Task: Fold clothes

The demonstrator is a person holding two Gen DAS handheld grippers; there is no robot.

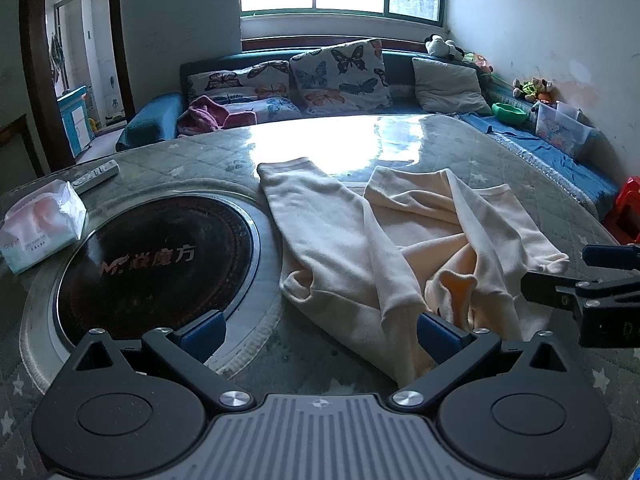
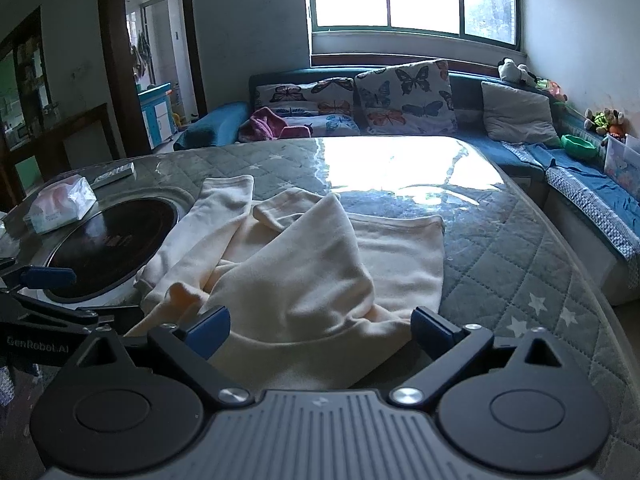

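Note:
A cream garment lies crumpled on the round quilted table, its sleeves or legs spread toward the far side. My left gripper stands open at the garment's near left edge; the right pad overlaps the cloth, the left pad is over the table beside the hob. In the right wrist view the same garment fills the space ahead, and my right gripper is open with the near hem lying between its pads, not pinched. Each gripper shows at the edge of the other's view: right gripper, left gripper.
A black round hob is set into the table left of the garment. A tissue pack and a remote lie beyond it. A sofa with butterfly cushions runs behind the table, and a red stool stands at the right.

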